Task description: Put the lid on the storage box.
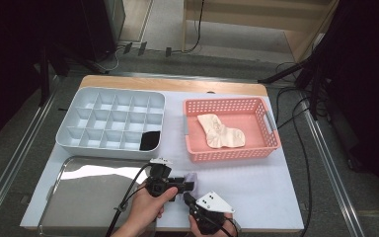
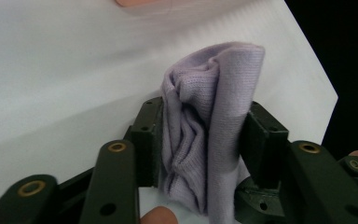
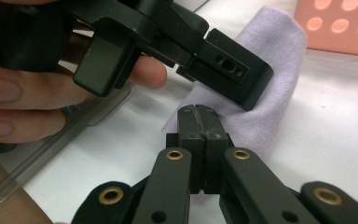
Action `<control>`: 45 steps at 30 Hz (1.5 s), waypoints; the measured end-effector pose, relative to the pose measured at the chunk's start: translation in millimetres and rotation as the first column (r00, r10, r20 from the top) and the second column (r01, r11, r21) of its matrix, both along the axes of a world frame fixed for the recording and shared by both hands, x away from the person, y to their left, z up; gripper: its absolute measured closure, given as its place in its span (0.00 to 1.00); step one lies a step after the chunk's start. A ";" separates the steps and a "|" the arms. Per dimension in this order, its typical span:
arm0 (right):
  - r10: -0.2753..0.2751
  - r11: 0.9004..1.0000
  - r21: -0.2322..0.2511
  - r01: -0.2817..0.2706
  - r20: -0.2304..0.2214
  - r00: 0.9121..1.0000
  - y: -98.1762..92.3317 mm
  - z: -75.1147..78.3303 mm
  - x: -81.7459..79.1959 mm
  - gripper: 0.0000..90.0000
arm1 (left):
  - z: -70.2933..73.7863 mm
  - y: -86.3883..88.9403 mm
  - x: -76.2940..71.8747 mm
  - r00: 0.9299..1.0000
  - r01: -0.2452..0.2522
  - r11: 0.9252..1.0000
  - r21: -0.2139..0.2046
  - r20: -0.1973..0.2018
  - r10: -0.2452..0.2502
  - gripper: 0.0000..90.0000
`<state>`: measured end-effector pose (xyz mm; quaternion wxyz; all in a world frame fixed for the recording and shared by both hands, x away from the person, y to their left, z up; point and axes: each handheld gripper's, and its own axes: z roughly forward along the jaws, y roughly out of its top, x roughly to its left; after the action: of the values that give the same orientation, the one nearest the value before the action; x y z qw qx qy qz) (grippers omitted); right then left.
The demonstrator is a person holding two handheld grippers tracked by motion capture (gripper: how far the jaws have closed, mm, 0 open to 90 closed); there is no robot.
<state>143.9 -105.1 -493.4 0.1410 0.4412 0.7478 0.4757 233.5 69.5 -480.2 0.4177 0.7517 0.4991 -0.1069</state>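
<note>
High view: we look forward and down on the tabletop from above its near edge. Both gripper views sit low and very close, each facing the lilac sock just before the pink basket, which all three views share.

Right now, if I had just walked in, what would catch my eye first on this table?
Probably the pink basket at the right, with a cream sock lying inside it. Next, the folded lilac sock near the front edge, bunched between the left gripper pads. To the left sits a pale divided tray, one near compartment holding something black.
</note>
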 end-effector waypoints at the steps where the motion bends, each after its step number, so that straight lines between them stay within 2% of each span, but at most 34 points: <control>1: 0.001 1.000 0.000 -0.001 0.000 1.000 -0.2 0.0 0.1 1.00 | 0.0 0.1 0.0 1.000 0.002 1.000 -0.001 -0.002 -0.002 0.66; 5: 0.000 1.000 0.009 0.000 -0.005 1.000 -0.7 0.4 0.3 1.00 | 3.4 1.5 -2.3 0.999 0.025 0.999 0.020 0.032 -0.025 0.78; 11: 0.023 0.998 0.058 -0.024 0.022 1.000 -10.3 7.6 -2.5 0.92 | 9.5 3.2 -6.8 0.995 0.015 0.999 0.040 0.102 -0.019 0.81; 16: -0.008 0.998 0.062 0.005 0.041 0.999 -22.7 14.3 0.0 0.82 | 17.2 7.7 -10.7 0.989 0.007 0.999 0.051 0.145 -0.014 0.81; 22: -0.070 0.996 0.062 0.066 0.059 0.996 -39.3 19.6 5.0 0.68 | 26.4 15.8 -13.8 0.984 0.001 0.999 0.049 0.176 -0.009 0.81; 28: -0.116 0.992 0.057 0.113 0.049 0.992 -52.9 20.5 10.7 0.58 | 32.5 24.6 -16.0 0.979 -0.007 0.999 0.050 0.203 -0.003 0.81; 37: -0.151 0.987 0.055 0.148 0.050 0.987 -73.5 22.7 16.3 0.50 | 43.3 45.9 -18.8 0.972 -0.025 0.998 0.061 0.236 0.010 0.81; 45: -0.191 0.980 0.059 0.188 0.057 0.980 -93.7 25.1 19.3 0.44 | 49.4 65.8 -18.8 0.969 -0.053 0.997 0.060 0.244 0.037 0.81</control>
<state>163.2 -198.8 -468.3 0.1973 0.4989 0.6848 0.4933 214.6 135.3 -430.8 0.4528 0.7611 0.4644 0.0120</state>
